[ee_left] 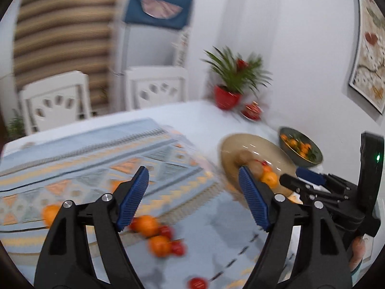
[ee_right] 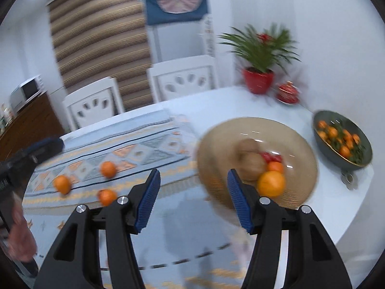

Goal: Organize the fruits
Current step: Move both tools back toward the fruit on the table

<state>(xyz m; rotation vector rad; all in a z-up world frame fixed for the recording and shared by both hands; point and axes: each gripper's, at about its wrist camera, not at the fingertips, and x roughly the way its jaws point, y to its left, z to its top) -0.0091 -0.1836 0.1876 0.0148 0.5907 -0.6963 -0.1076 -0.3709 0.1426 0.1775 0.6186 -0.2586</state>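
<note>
Here both tools hang above the table (ee_right: 332, 207) with jaws spread wide and nothing between them. The left tool (ee_left: 192, 195) tilts over the patterned cloth (ee_left: 96, 159), loose oranges (ee_left: 146, 225) and small red fruits (ee_left: 178, 248) lying just below. The right tool (ee_right: 193, 195) points toward the tan plate (ee_right: 298, 144), where an orange (ee_right: 271, 183) sits beside two brown fruits (ee_right: 252, 163). A dark bowl (ee_right: 336, 159) stands beyond.

My left gripper (ee_left: 192, 195) and right gripper (ee_right: 193, 198) look alike: black plastic arms with triangular cut-outs, round silver screws at the joints, and ribbed blue finger pads (ee_left: 132, 197). A small green light (ee_left: 378, 157) glows on the right gripper's black housing.
</note>
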